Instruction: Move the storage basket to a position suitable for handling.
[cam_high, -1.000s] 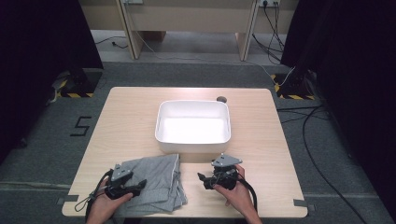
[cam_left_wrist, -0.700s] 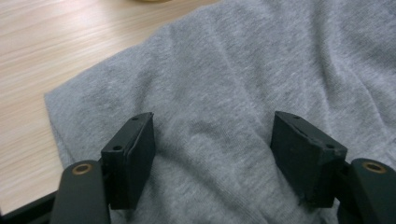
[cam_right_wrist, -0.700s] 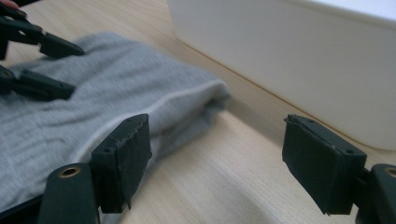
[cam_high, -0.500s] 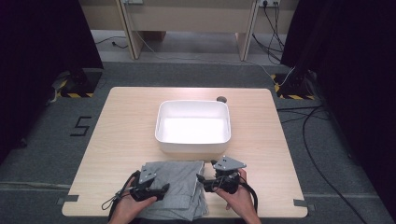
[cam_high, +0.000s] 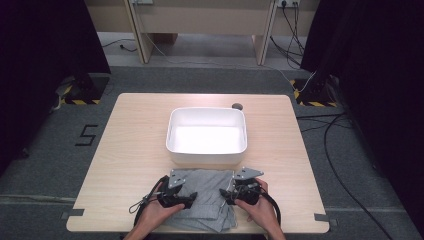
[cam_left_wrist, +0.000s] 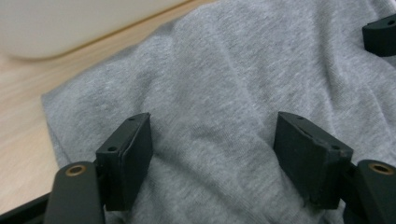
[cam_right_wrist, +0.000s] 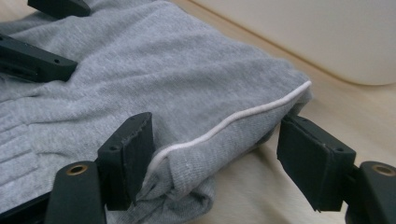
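A folded grey garment (cam_high: 202, 197) lies on the near edge of the table (cam_high: 125, 150), just in front of the white tub (cam_high: 207, 132), and both grippers work on it. The step in hand looks like folding or squaring up the garment, perhaps so it can go into the tub.

The left gripper (cam_high: 176, 199) sits over the cloth's left part. Its own view shows the two black jaws standing apart with flat grey fabric (cam_left_wrist: 219, 107) spread between and beyond them; the pads (cam_left_wrist: 133, 154) do not pinch anything, so it is released, and its jaws have just been opening with only the cloth surface beneath them.

The right gripper (cam_high: 239, 194) is at the garment's right edge. In its view a thick folded edge with a white piping line (cam_right_wrist: 233, 119) bulges between the jaws. The left pad (cam_right_wrist: 128, 156) is at or touching the fold, while the right pad (cam_right_wrist: 310, 161) stands clear of it over bare wood. Its jaws have just been closing, yet there is no clamp on the fabric.

The next move probably calls for the right gripper to finish closing on that bundled edge, catching all layers at once, while the left finds a matching hold opposite it. The tub's wall (cam_right_wrist: 327, 37) lies just ahead of the right jaws, so any lift needs to clear that rim.
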